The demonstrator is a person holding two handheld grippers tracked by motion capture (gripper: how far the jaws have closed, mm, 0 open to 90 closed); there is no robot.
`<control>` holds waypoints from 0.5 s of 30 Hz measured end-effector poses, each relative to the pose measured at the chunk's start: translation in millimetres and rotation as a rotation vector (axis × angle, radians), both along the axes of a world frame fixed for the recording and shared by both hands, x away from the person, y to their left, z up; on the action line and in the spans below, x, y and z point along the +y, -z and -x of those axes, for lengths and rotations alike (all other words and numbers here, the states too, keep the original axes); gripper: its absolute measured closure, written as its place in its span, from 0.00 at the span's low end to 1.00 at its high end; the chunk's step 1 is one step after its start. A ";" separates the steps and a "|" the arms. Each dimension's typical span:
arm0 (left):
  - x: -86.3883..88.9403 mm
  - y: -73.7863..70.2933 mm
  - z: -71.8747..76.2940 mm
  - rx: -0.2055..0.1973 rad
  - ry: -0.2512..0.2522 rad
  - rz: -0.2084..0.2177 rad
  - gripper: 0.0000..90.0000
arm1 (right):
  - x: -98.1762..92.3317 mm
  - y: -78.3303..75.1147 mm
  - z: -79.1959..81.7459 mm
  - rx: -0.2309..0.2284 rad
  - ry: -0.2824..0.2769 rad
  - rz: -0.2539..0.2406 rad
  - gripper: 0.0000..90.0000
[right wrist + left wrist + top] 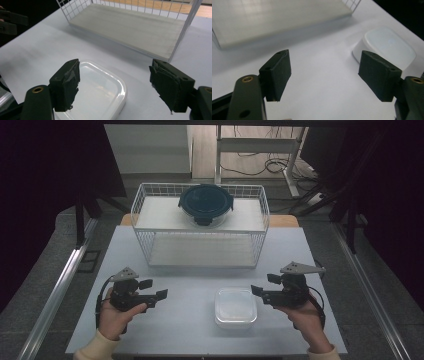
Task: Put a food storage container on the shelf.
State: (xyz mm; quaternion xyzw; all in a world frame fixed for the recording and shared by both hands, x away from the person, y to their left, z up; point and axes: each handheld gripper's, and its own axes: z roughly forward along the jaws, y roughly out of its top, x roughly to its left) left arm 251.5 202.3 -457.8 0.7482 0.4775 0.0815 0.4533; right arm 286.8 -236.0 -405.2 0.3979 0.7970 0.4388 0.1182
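Both grippers spread, empty: left gripper (153,289) left of clear container (235,307), right gripper (264,284) just right. Risk: smooth plastic skids away under one-sided nudge.

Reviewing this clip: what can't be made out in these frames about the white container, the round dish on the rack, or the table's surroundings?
- White container: whether anything is inside; its cloudy lid hides that in the high view, and the right gripper view cuts off its near end at the bottom edge.
- Round dish on the wire rack: its dark lid covers the contents, high view.
- Both sides of the table: too dark to read, high view.
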 end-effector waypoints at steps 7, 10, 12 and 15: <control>2.4 11.6 -2.6 0.042 -0.001 -0.020 0.28 | -1.4 7.8 1.4 0.045 -0.011 -0.015 0.31; 2.6 13.0 -2.6 0.049 -0.003 -0.028 0.28 | -2.6 9.5 1.1 0.053 -0.002 -0.014 0.31; 2.8 13.2 -2.1 0.048 -0.005 -0.035 0.28 | -3.4 10.3 1.2 0.055 0.006 -0.017 0.32; 3.6 11.4 -2.1 0.043 -0.005 -0.036 0.28 | -3.7 12.5 2.4 0.060 0.014 -0.010 0.33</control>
